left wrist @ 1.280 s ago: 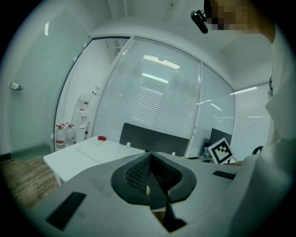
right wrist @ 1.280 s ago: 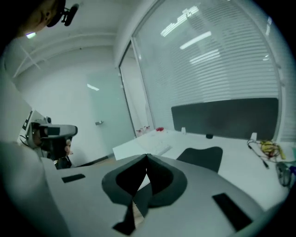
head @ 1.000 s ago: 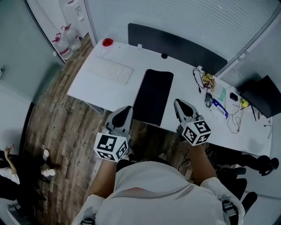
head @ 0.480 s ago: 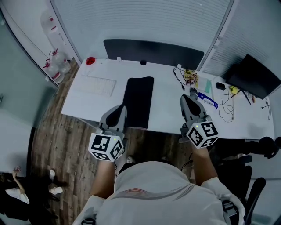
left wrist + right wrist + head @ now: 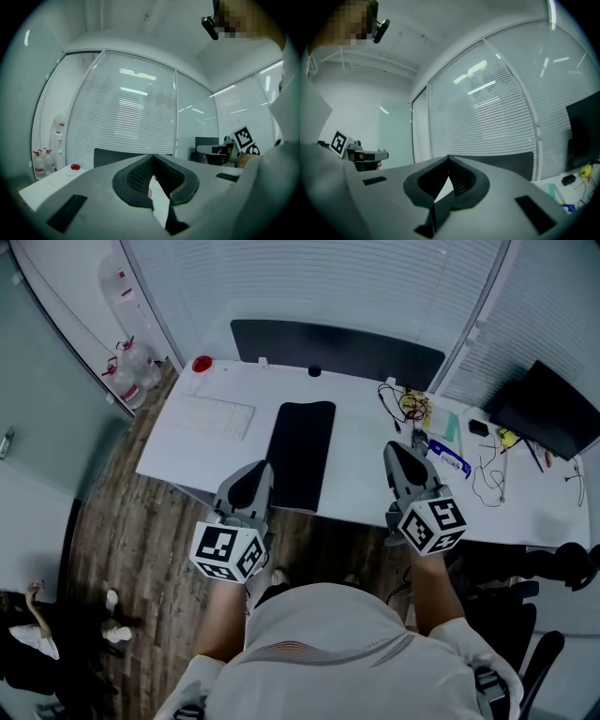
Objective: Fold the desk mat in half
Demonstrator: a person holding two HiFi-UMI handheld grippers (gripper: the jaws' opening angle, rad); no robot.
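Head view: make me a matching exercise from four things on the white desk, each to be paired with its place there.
Things:
1. desk mat
2. keyboard
3. small red thing
4. tangle of cables

Places:
A. far left corner of the desk
B. right of the desk mat, towards the far edge
C. middle of the desk, reaching its near edge
D. left of the desk mat

Pairs: 1-C; 2-D; 3-A; 4-B
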